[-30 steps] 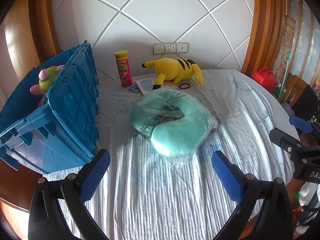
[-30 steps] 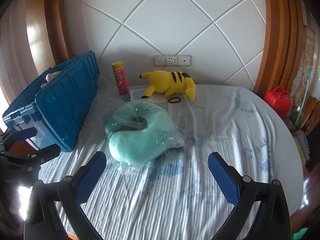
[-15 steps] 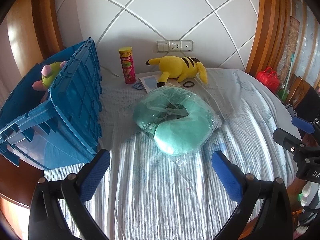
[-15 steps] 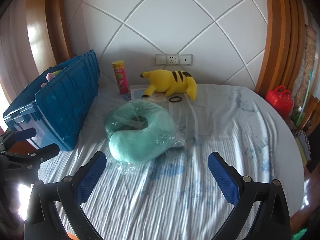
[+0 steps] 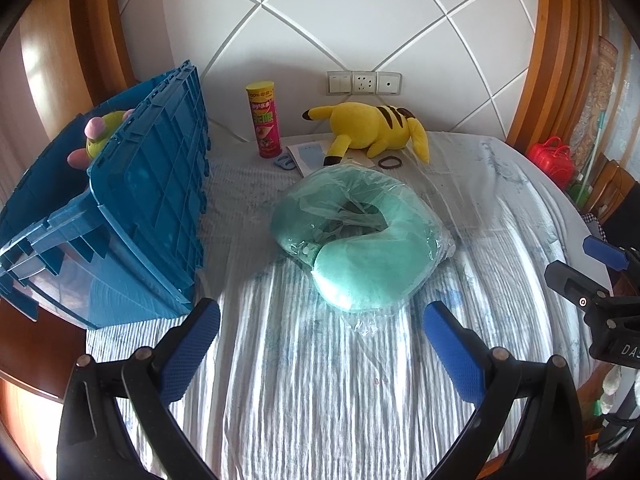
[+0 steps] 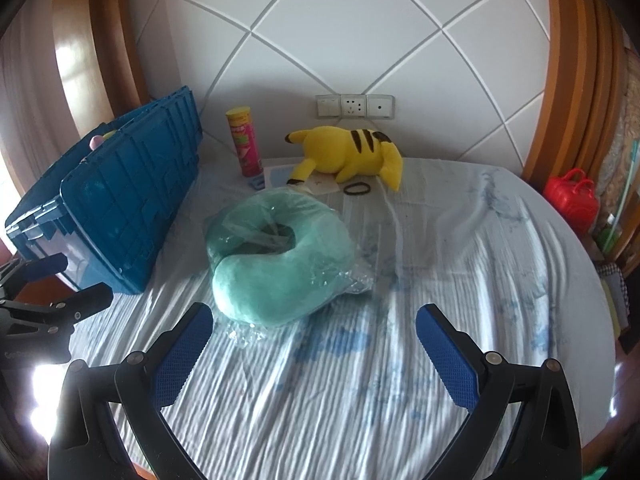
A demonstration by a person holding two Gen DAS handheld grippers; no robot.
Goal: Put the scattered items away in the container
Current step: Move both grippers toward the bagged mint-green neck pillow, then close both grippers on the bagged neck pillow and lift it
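Landmark: the teal neck pillow (image 5: pixel 360 240) in its clear plastic bag, lying mid-table on the striped cloth (image 5: pixel 320 392).
Left gripper (image 5: pixel 320 328): released, blue pads spread wide, nothing between them; it hangs just short of the pillow's near end.
Right gripper (image 6: pixel 314 332): also released and holding nothing, near the pillow's near end, with the pillow off to its left.
Blue crate (image 5: pixel 132 216): left of the pillow, tipped, standing on the table's edge; a green-and-pink plush (image 5: pixel 100 136) shows over its rim.
Yellow Pikachu plush (image 5: pixel 368 126): behind the pillow, lying on its side by the wall.
Chip can (image 5: pixel 265 120): upright, behind the pillow and to the left, between crate and plush.
Black hair tie (image 5: pixel 390 162): flat on the cloth, just behind the pillow.
Booklet (image 5: pixel 310 154): behind the pillow, partly under the plush's foot.
Red case (image 5: pixel 554 160): far right of the pillow, off the table.
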